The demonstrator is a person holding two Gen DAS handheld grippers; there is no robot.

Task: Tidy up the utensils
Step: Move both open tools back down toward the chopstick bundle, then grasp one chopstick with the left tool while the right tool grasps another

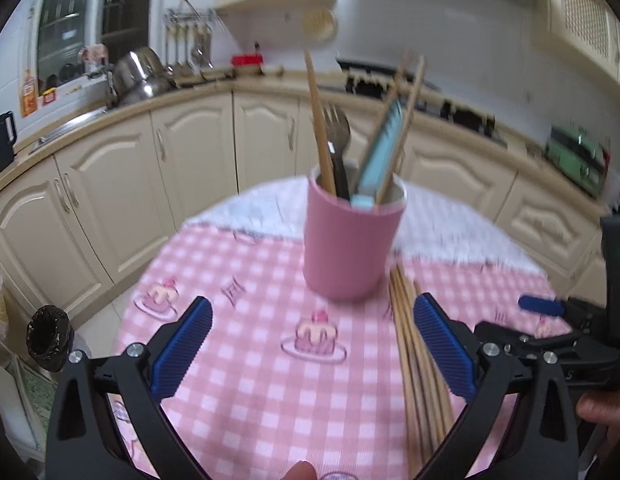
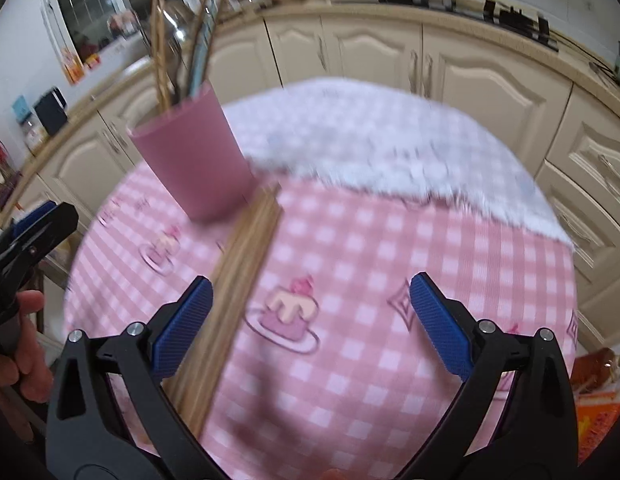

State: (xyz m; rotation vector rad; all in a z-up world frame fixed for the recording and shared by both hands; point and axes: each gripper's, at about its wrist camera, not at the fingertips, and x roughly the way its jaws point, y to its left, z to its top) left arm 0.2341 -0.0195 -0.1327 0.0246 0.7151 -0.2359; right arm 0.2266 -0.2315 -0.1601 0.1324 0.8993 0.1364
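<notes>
cup (image 1: 349,240): pink | tablecloth (image 1: 250,380): pink-white check, cake motifs | chopsticks (image 1: 417,368): tan | cabinets (image 1: 110,200): cream

You had one pink cup (image 1: 351,240) on the tabletop (image 1: 246,364), holding one metal fork (image 1: 337,128), one light blue flat utensil (image 1: 379,156) and several wooden sticks. One bundle of chopsticks (image 1: 417,364) lay beside it; blur kept you from counting them.
</notes>
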